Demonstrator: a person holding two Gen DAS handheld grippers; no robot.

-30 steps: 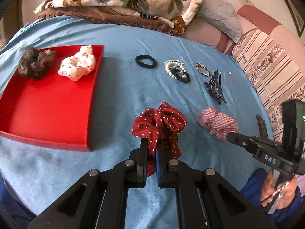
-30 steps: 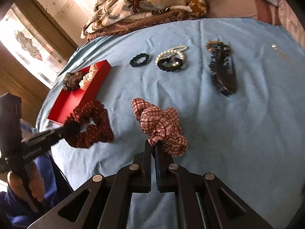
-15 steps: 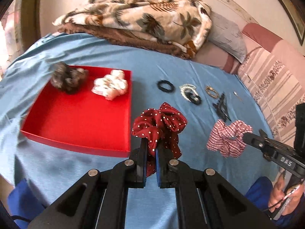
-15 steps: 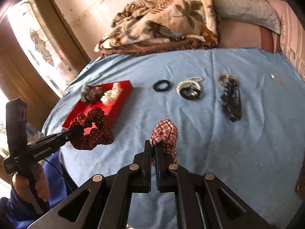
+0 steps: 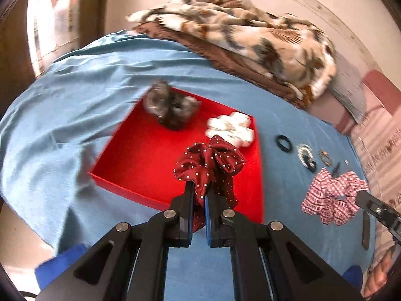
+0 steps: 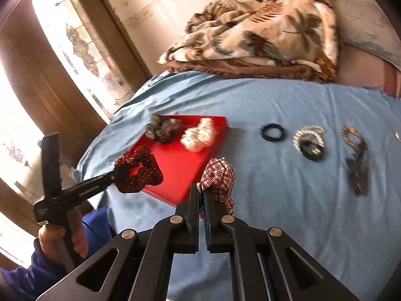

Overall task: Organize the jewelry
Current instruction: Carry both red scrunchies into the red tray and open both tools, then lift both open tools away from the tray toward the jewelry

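My left gripper (image 5: pixel 199 195) is shut on a dark red polka-dot scrunchie (image 5: pixel 210 163) and holds it above the near right part of the red tray (image 5: pixel 140 155). It also shows in the right wrist view (image 6: pixel 140 170). My right gripper (image 6: pixel 201 198) is shut on a red-and-white checked scrunchie (image 6: pixel 219 178), lifted off the blue sheet beside the tray's right edge (image 6: pixel 208 158); it also shows in the left wrist view (image 5: pixel 333 195). A brown scrunchie (image 5: pixel 170 105) and a white scrunchie (image 5: pixel 230 128) lie in the tray.
On the blue sheet right of the tray lie a black hair tie (image 6: pixel 273 131), a pearl bracelet with a black band (image 6: pixel 309 143), a gold bracelet (image 6: pixel 351 133) and a black claw clip (image 6: pixel 358 170). A folded leaf-print blanket (image 6: pixel 263 32) lies at the back.
Both grippers have lifted their scrunchies and moved left. The polka-dot scrunchie now hangs over the tray; the checked one has come close to the tray's right edge.
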